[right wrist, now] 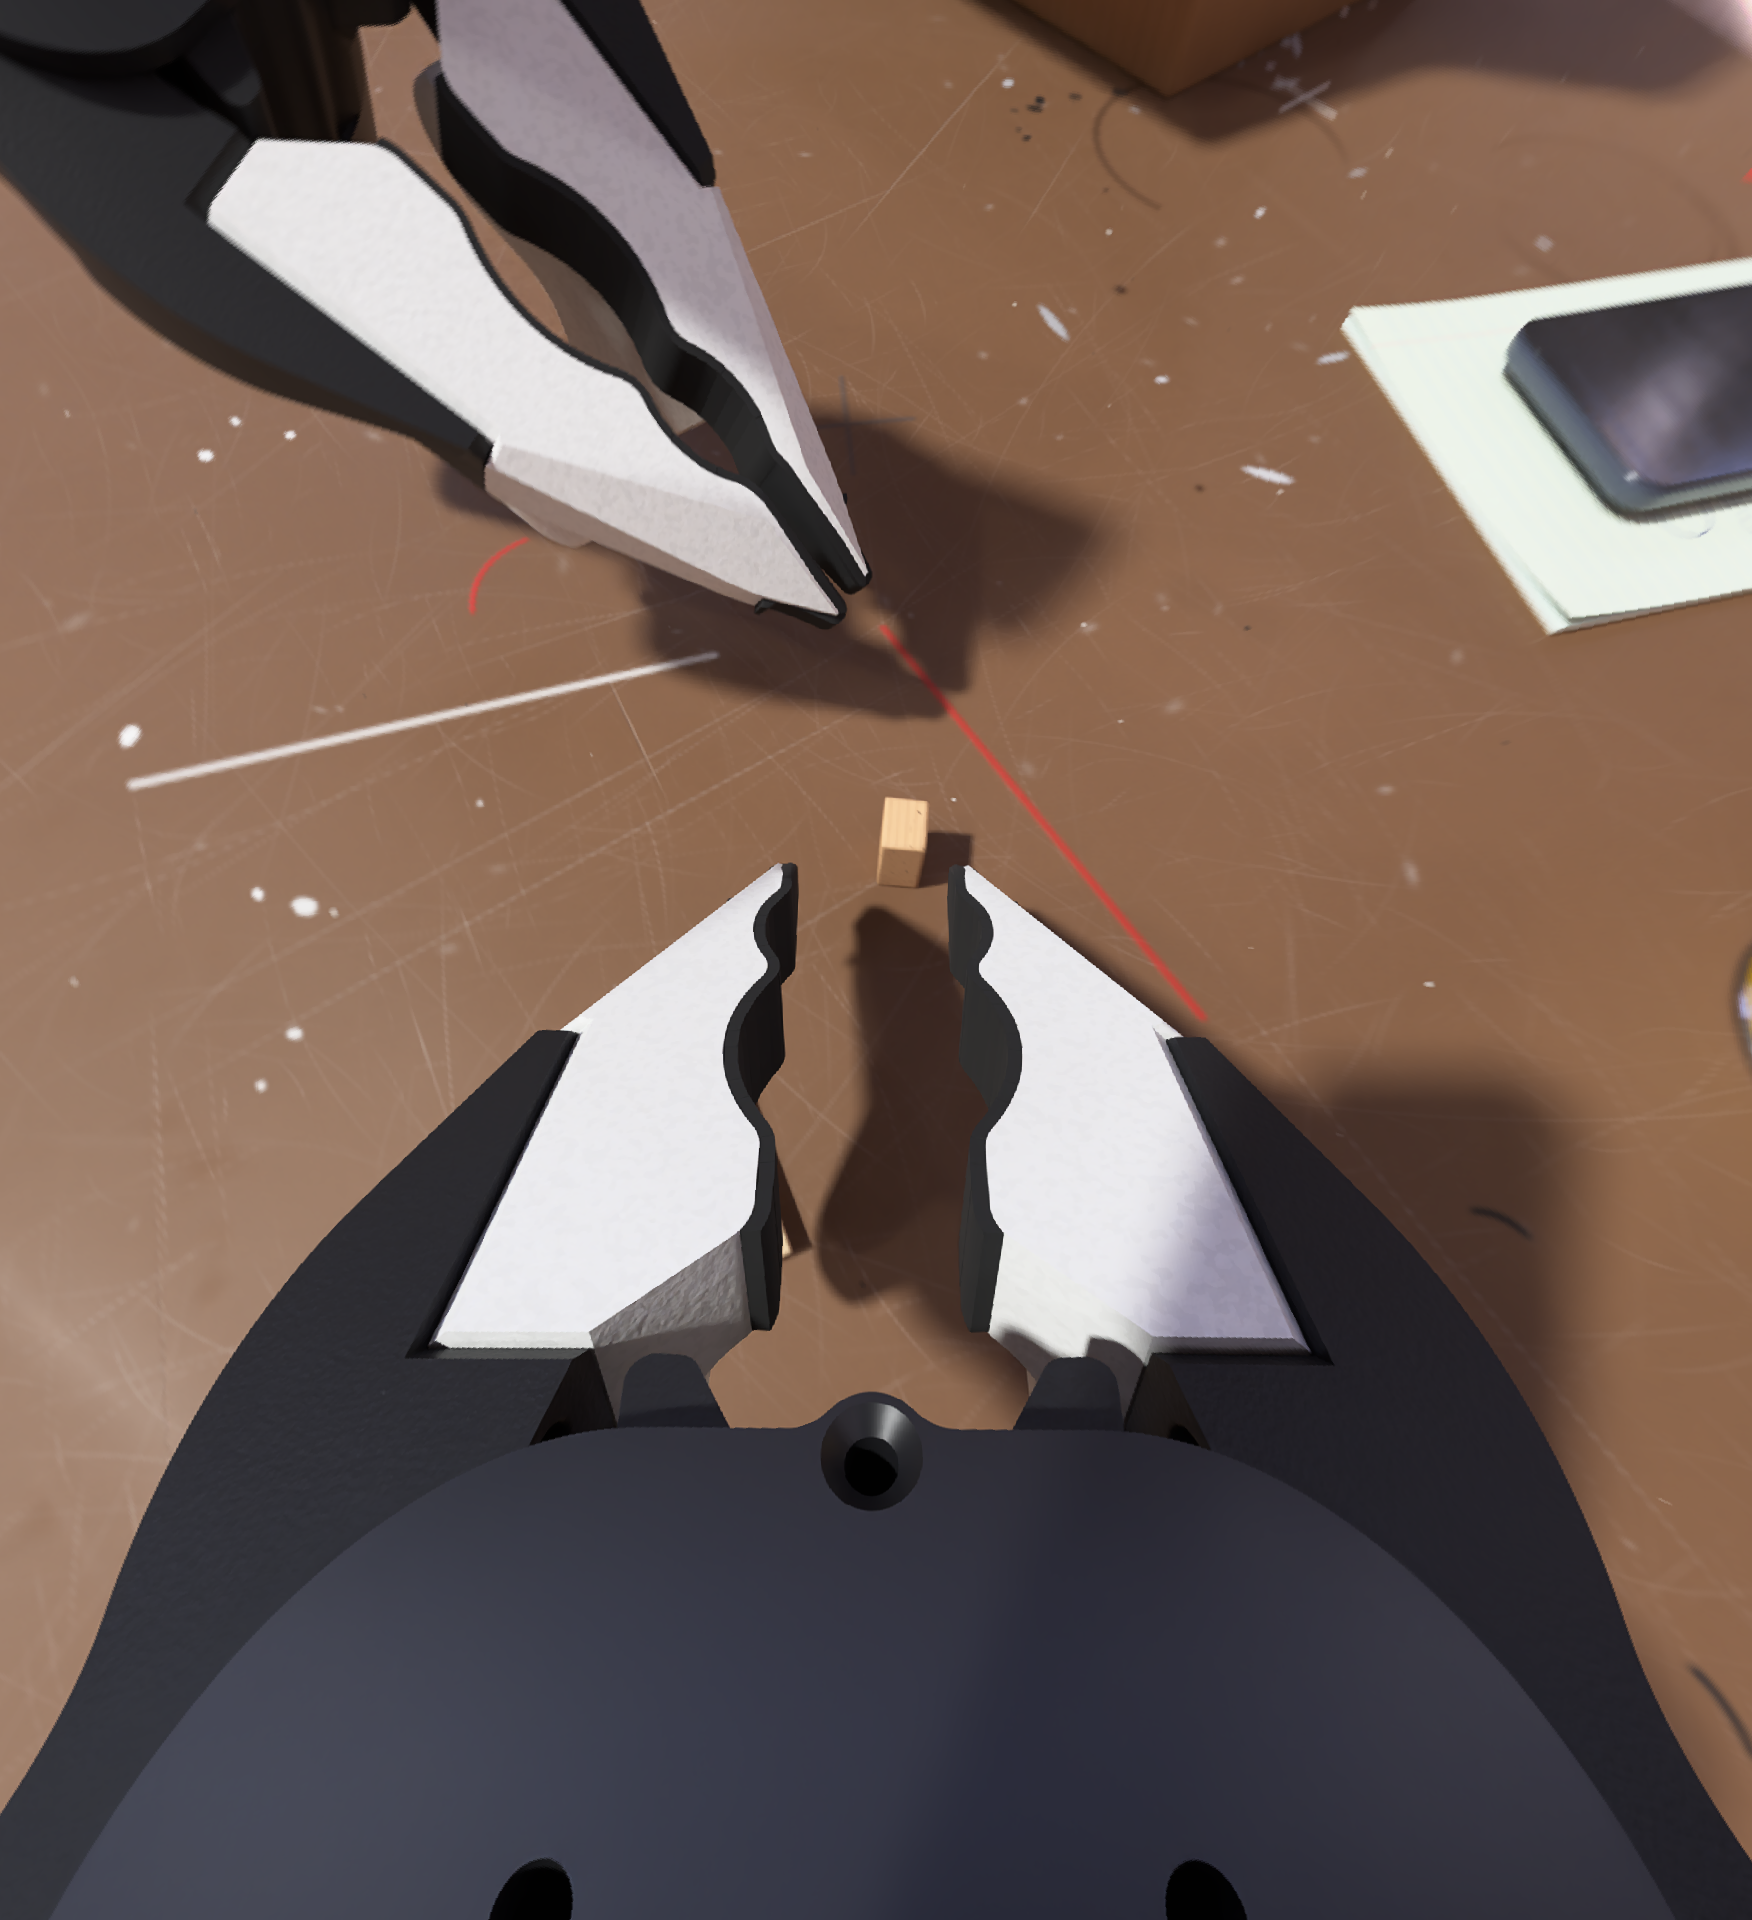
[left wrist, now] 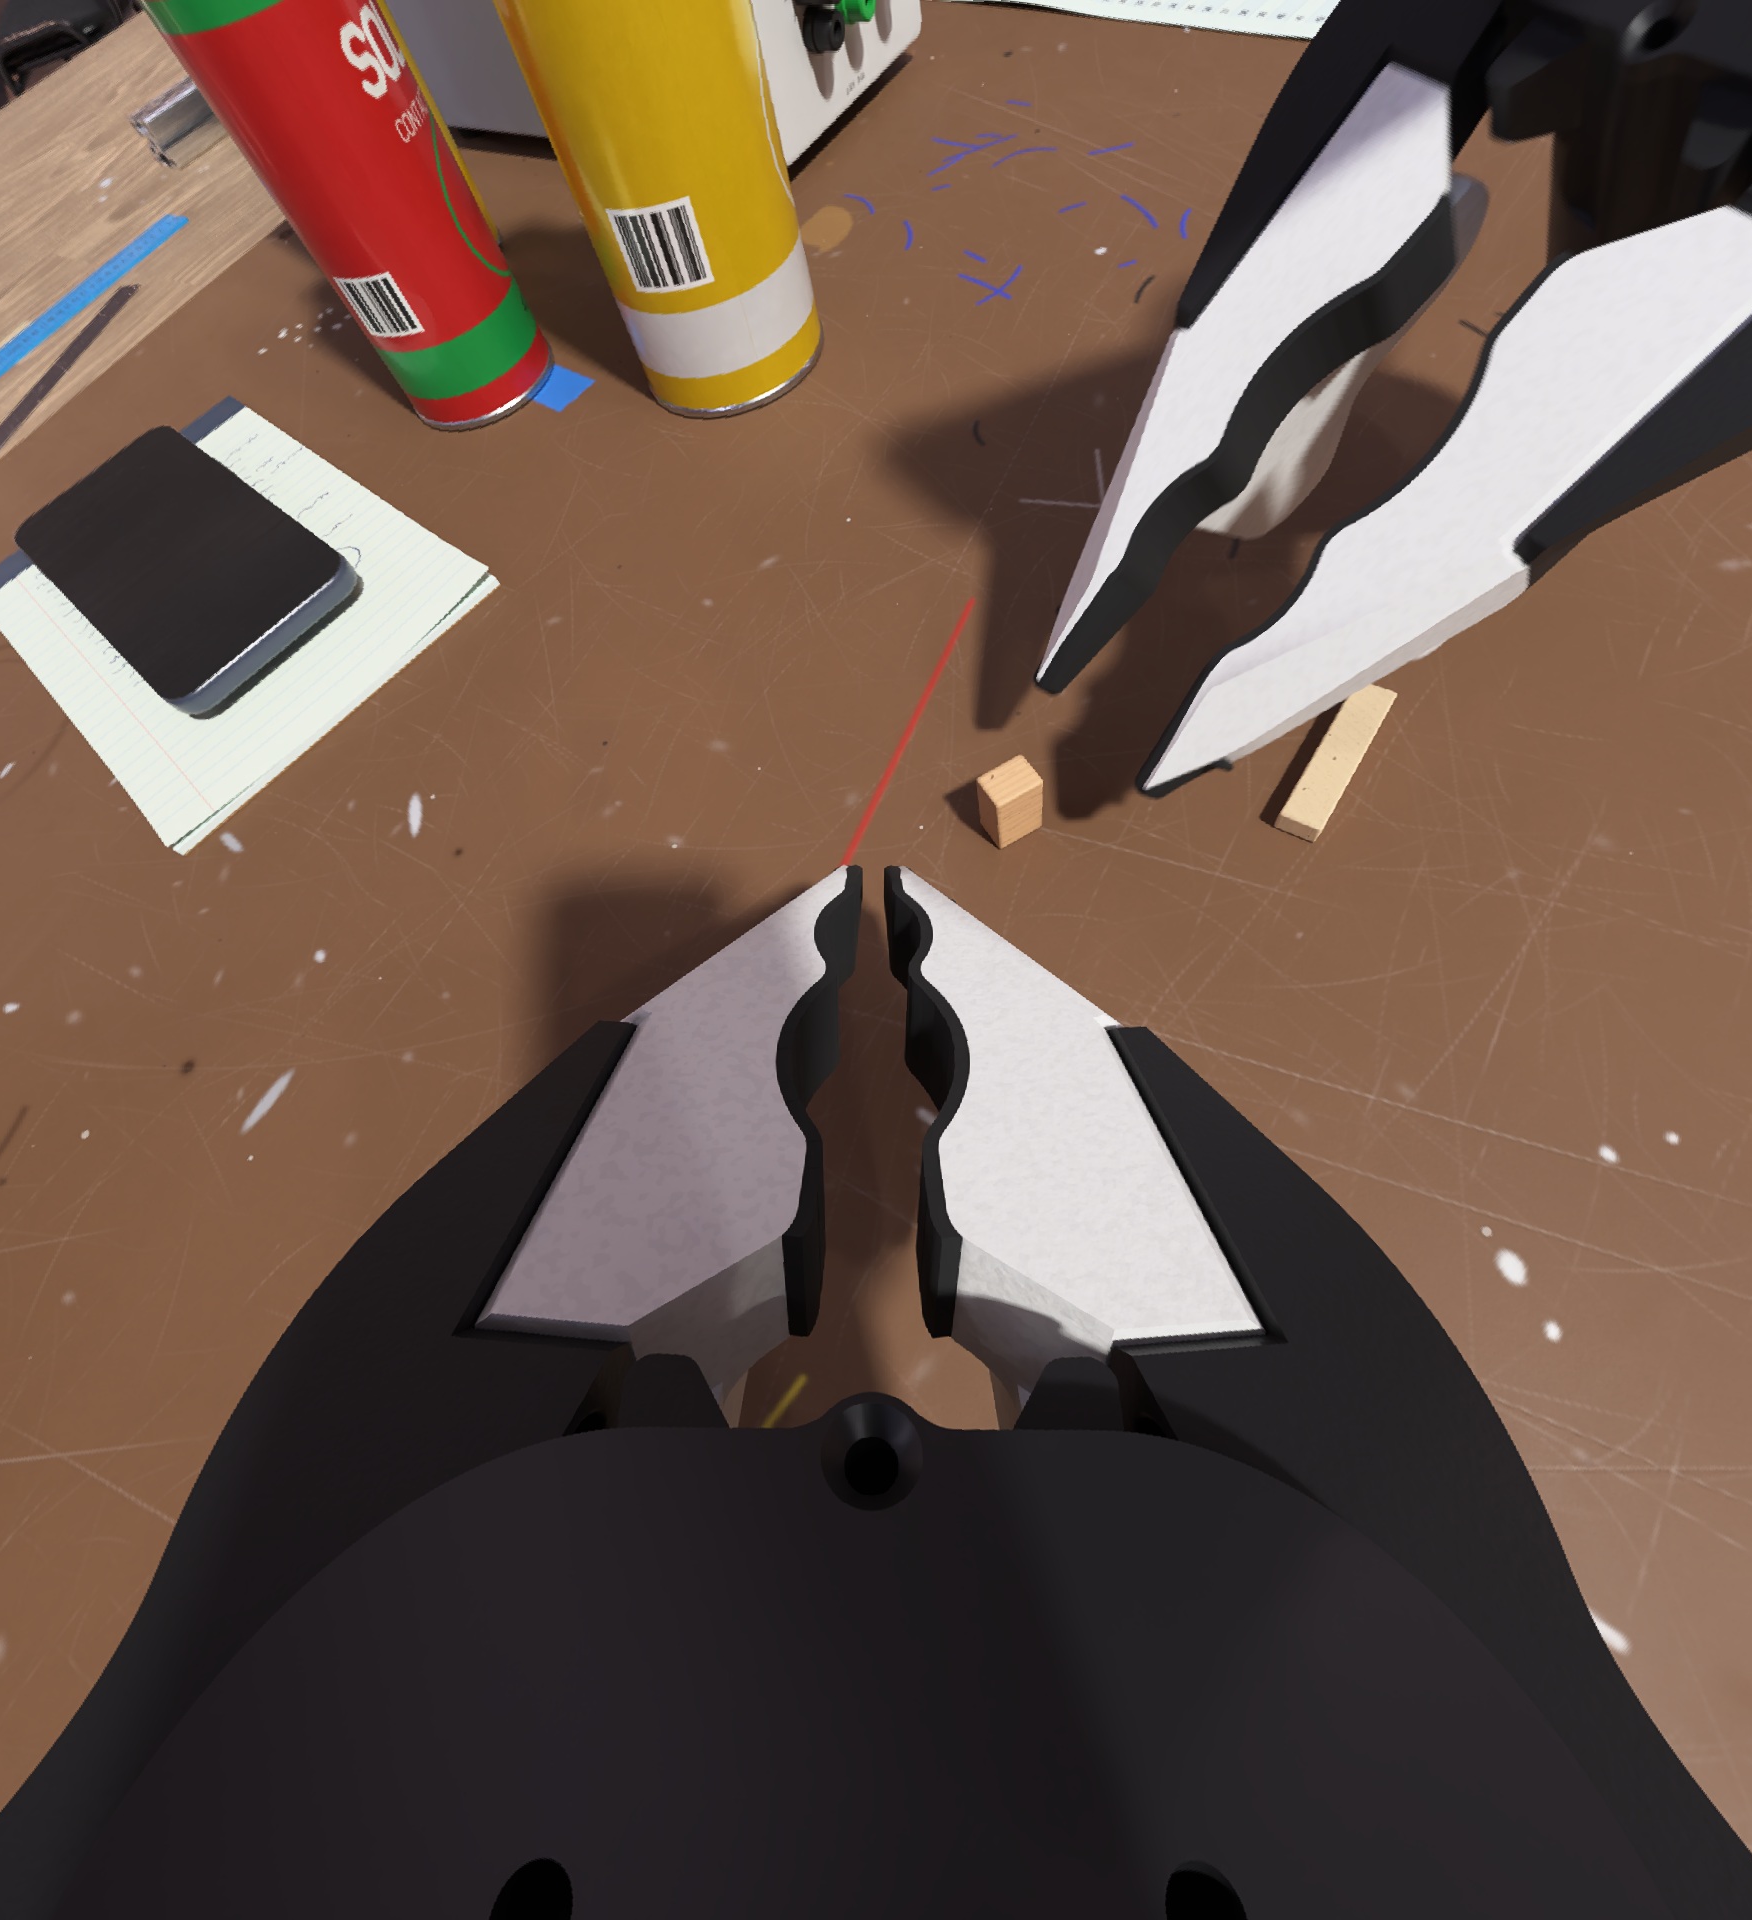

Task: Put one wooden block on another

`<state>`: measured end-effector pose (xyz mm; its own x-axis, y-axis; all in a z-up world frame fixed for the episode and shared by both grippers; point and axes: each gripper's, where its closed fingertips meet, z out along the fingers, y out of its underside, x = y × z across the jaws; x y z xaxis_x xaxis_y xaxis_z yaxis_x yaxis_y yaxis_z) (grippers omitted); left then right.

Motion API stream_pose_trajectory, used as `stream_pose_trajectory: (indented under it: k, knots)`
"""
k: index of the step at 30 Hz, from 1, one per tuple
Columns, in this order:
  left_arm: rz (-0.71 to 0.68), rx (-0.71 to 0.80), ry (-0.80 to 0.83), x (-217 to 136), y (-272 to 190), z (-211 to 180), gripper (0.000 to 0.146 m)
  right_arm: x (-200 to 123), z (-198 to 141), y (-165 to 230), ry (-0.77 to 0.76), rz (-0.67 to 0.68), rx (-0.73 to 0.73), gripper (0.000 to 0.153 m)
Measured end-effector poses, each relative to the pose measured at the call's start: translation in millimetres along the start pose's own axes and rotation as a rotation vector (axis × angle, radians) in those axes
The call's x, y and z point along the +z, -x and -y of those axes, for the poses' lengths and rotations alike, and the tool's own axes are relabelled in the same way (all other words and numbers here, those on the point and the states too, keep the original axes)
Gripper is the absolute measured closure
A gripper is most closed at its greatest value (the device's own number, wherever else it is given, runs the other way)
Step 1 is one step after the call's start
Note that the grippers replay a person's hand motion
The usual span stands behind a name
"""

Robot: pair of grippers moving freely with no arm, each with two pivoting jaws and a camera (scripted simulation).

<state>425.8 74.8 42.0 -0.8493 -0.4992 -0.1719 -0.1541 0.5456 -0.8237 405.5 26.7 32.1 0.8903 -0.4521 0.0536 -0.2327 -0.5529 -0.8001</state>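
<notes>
A small wooden cube [left wrist: 1009, 800] stands on the brown table, and a longer wooden block [left wrist: 1334, 764] lies flat to its right. My left gripper [left wrist: 872, 875] is shut and empty, a little short and left of the cube. My right gripper [left wrist: 1100, 732] is open and hangs over the spot between the two blocks. In the right wrist view the cube [right wrist: 901, 842] sits just beyond my open right gripper [right wrist: 872, 878], roughly in line with the gap. Only a sliver of the long block [right wrist: 794, 1236] shows under one finger. The left gripper [right wrist: 846, 597] shows shut beyond the cube.
A red can [left wrist: 363, 208] and a yellow can [left wrist: 695, 208] stand at the back left, with a white box [left wrist: 851, 73] behind them. A black phone [left wrist: 181, 561] lies on a notepad [left wrist: 352, 644] at left. A blue ruler [left wrist: 51, 322] lies at the far left.
</notes>
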Motion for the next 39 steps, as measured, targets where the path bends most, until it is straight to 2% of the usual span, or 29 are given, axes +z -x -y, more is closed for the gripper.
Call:
stream_pose_trajectory:
  k: [2, 6, 15, 28, 30, 34, 39]
  knots:
    - [0.001, 0.009, -0.003, -1, 0, 1, 0.142, 7, -1, 3, 0.023, 0.018, 0.045, 0.124]
    - [-0.003, 0.009, -0.01, -1, -1, 1, 0.142, 13, -8, -3, 0.097, -0.043, 0.052, 0.125]
    - [-0.004, 0.018, -0.007, -1, -1, 1, 0.142, 30, -2, 0, 0.118, -0.018, 0.062, 0.123]
    - [-0.006, 0.028, -0.005, 0, -2, 1, 0.142, 28, 0, -8, 0.104, -0.065, 0.044, 0.12]
    - [-0.007, 0.029, -0.002, 0, -3, 0, 0.142, 30, -3, -7, 0.122, -0.048, 0.051, 0.123]
    - [-0.007, 0.032, -0.005, 0, -3, 1, 0.142, 31, -5, -7, 0.13, -0.049, 0.047, 0.142]
    - [-0.006, 0.033, -0.007, -1, -3, 1, 0.142, 20, 2, -6, 0.099, -0.046, 0.005, 0.143]
